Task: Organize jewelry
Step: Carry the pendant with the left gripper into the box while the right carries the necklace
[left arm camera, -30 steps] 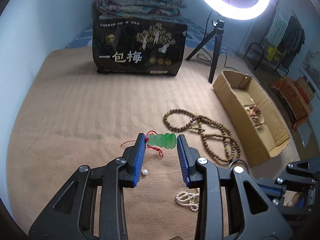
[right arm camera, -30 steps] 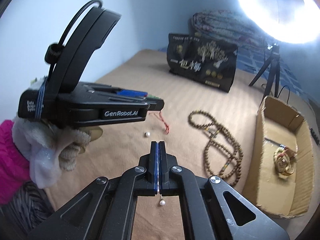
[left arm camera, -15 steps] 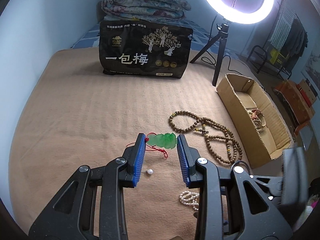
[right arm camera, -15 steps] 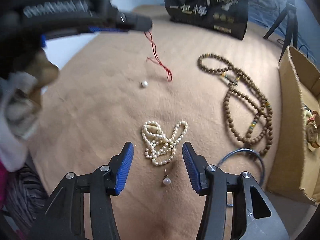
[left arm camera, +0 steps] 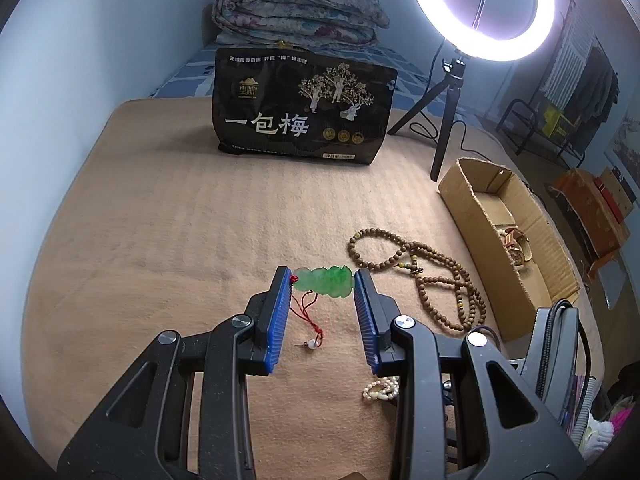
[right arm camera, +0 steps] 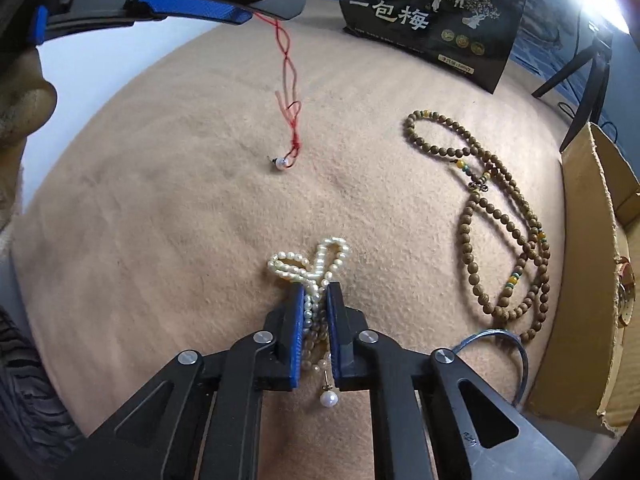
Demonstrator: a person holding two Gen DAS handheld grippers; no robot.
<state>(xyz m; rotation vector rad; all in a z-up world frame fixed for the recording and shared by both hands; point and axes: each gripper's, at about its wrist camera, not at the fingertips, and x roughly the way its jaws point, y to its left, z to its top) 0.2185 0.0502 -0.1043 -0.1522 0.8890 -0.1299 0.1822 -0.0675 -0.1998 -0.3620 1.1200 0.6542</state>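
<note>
Pearl necklace (right arm camera: 310,276) sits clamped in the closed right gripper (right arm camera: 314,300) (loops spilling ahead).

Bright ring light (left arm camera: 482,8) glares at top right; sharp frames, fisheye-curved dark edges.

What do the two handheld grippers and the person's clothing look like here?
Both the left gripper and the right gripper are black, with angular cut-out arms, silver pivot screws and ribbed blue pads. A black cable loops off one. Pink fabric shows at the frame edge.

green pendant (left arm camera: 325,281) | red cord (right arm camera: 289,60) | tan blanket (left arm camera: 160,240)
</note>
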